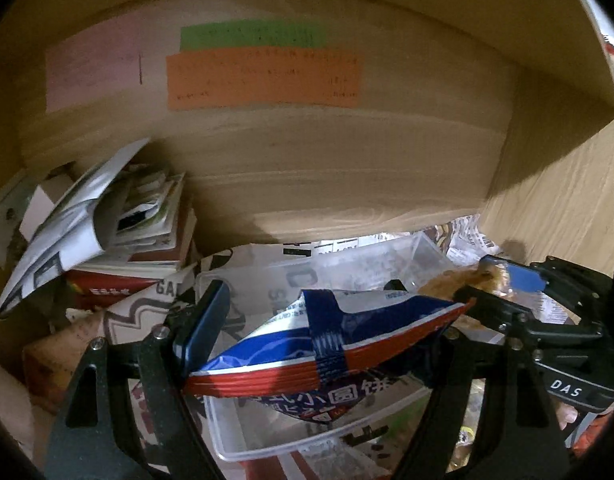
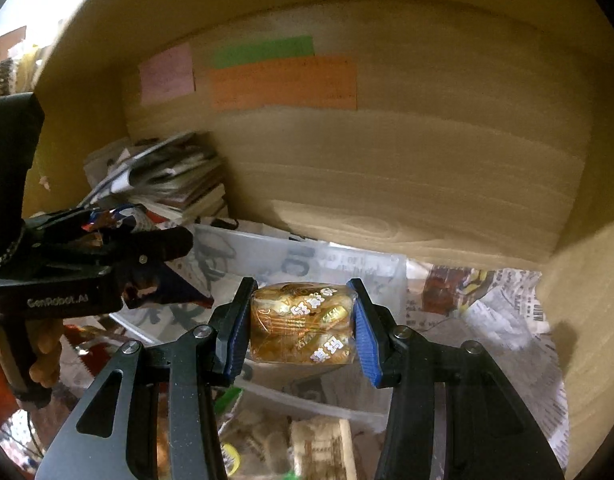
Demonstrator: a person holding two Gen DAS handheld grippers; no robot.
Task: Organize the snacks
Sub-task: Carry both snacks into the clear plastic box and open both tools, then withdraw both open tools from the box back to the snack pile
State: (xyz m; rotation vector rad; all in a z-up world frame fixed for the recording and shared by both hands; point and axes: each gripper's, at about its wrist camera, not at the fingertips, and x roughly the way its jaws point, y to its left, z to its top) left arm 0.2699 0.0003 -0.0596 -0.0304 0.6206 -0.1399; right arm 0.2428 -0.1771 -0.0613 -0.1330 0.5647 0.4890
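The snack bag (image 1: 327, 344) is blue, white and red, with a dark blue band across it and white characters on purple below. The wrapped sweets pack (image 2: 303, 322) is golden-orange with white characters. Both grippers are black with blue pads (image 2: 365, 336). On the pale wooden back panel (image 1: 347, 160) sit pink (image 1: 91, 72), green (image 1: 251, 36) and orange (image 1: 263, 80) notes. Black-and-white printed newspaper (image 2: 487, 312) lines the shelf.

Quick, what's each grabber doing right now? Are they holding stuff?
Left gripper: closed on a red, white and blue snack bag.
Right gripper: closed on a clear pack of gold-wrapped candies.
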